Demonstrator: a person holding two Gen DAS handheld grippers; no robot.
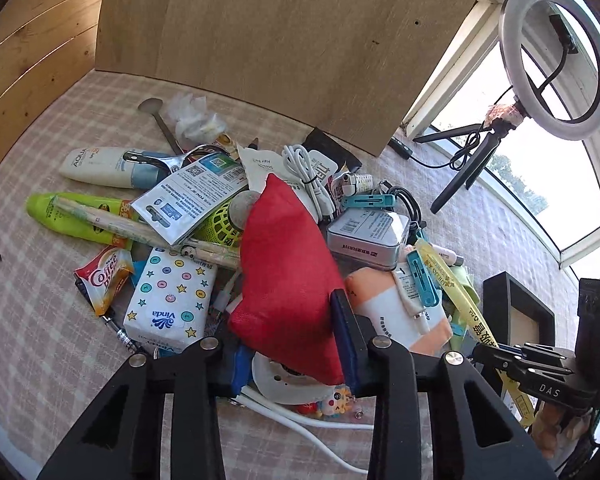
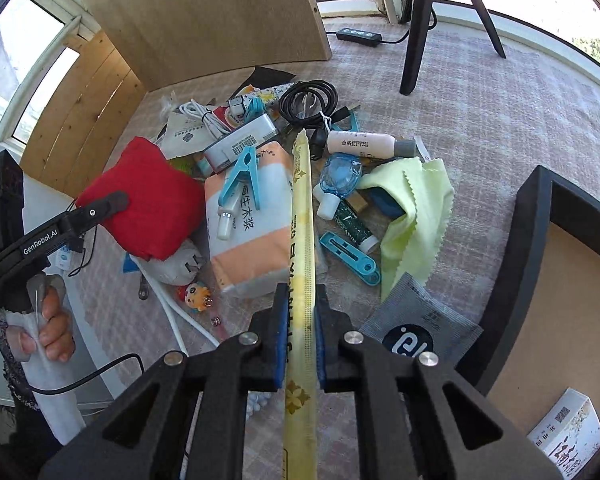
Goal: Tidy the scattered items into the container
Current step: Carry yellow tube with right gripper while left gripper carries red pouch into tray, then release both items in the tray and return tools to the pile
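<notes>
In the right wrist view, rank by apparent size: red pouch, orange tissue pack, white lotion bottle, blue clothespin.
Red pouch and orange tissue pack look alike, unranked; then white lotion bottle; blue clothespin slightly smaller.

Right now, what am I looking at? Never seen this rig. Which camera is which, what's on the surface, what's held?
There is no robot arm. A person holds a handheld two-finger gripper in each hand, each with a fisheye camera looking along its fingers.

The left wrist view shows the left gripper shut on a red pouch. The right wrist view shows the right gripper shut on a long yellow packet.

Below is a checked cloth with a clutter pile: a tissue pack, a metal tin, a white bottle, and a green cloth. The black-rimmed container sits to the right.
</notes>
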